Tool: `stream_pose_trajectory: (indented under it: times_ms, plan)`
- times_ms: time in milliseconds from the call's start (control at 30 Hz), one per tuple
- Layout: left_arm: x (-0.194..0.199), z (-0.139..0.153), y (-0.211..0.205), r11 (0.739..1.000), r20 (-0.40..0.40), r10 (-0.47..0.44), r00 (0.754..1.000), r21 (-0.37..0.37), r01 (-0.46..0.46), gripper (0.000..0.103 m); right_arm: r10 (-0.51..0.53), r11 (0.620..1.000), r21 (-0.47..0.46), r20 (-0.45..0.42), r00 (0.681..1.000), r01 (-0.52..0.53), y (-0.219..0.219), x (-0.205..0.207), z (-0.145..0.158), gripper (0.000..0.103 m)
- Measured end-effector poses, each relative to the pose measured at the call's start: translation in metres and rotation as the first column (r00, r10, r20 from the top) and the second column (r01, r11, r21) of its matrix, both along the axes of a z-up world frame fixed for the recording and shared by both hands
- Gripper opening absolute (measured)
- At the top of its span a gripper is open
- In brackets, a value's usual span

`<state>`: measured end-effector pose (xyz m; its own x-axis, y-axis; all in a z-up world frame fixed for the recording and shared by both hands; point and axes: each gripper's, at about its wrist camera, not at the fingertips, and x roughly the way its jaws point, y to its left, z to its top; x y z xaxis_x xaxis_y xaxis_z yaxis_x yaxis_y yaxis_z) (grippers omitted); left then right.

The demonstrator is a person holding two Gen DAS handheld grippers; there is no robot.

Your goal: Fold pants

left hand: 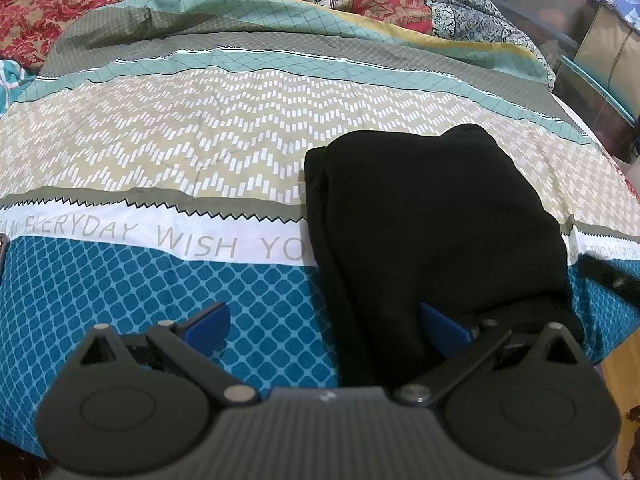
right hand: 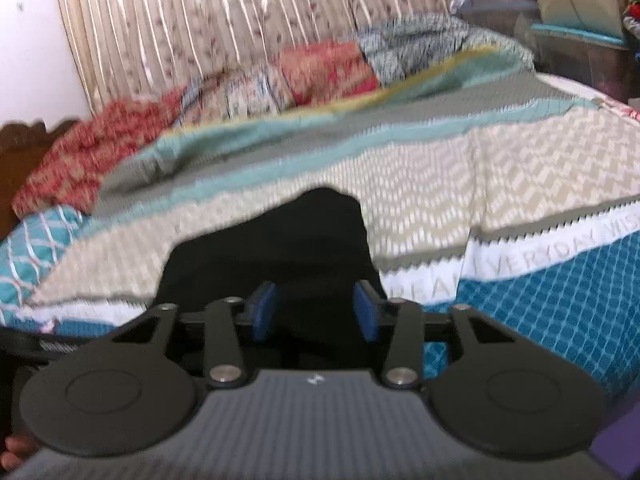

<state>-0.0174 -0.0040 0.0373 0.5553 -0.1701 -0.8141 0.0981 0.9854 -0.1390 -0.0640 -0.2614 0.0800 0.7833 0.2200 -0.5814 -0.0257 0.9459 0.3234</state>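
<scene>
One bedspread (left hand: 160,140) supports the work, giving a flat folding surface. Black pants (left hand: 432,216), folded compact, lie ahead-right of the left gripper (left hand: 326,326), its jaws spread and empty. Right gripper (right hand: 316,310): jaws apart, pants directly ahead between the pads, apparently unpinched.

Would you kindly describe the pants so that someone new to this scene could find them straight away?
Start at the bed, covered by a banded sheet in beige, white and teal. On it, where the white lettered band meets the teal one, lies a folded bundle: the pants. They are the only plain black thing on the patterned bedding.
</scene>
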Motion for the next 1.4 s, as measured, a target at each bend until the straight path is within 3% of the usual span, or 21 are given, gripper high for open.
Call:
stream_pose_trajectory:
  times_ms: [100,167,667,933,1033,1100,1167,1267,1400]
  plan:
    - [0.000,0.000,0.000,1.000,-0.004,-0.006,1.000,-0.003,0.006,0.103,0.003,0.999,-0.035,-0.162,0.987,-0.008,0.004,0.015,-0.025,0.042]
    - [-0.001,-0.001,-0.001,1.000,-0.001,-0.009,1.000,0.003,0.009,0.103,-0.011,0.999,0.031,-0.212,0.977,0.018,-0.004,0.016,-0.037,0.043]
    - [-0.001,0.000,-0.002,1.000,0.024,-0.004,1.000,0.015,0.004,0.103,-0.013,0.999,0.048,-0.208,0.978,0.024,-0.001,0.007,-0.033,0.044]
    - [0.001,0.005,0.002,1.000,0.020,-0.026,0.999,0.000,0.026,0.103,-0.016,0.996,0.088,-0.159,0.987,0.031,-0.017,0.002,-0.020,0.052]
    - [-0.001,0.025,0.016,0.998,0.098,-0.051,0.994,-0.036,0.055,0.103,-0.017,0.994,0.109,-0.129,0.991,0.031,-0.026,0.002,-0.013,0.056]
    - [0.002,0.036,0.033,0.994,0.128,-0.033,0.991,-0.094,0.046,0.103,-0.011,0.993,0.116,-0.102,0.995,0.023,-0.031,0.003,-0.009,0.066]
    - [0.010,0.037,0.050,0.981,0.093,-0.010,0.996,-0.190,0.027,0.103,-0.002,0.992,0.127,-0.078,0.997,0.012,-0.035,0.007,-0.006,0.071]
    - [0.026,0.021,0.068,0.945,-0.022,0.030,0.999,-0.324,-0.035,0.103,0.012,0.989,0.147,-0.076,0.997,0.000,-0.039,0.016,-0.007,0.077]
    - [0.038,-0.007,0.069,0.905,-0.135,0.024,0.991,-0.418,-0.078,0.103,0.032,0.986,0.168,-0.109,0.994,-0.013,-0.041,0.026,-0.013,0.077]
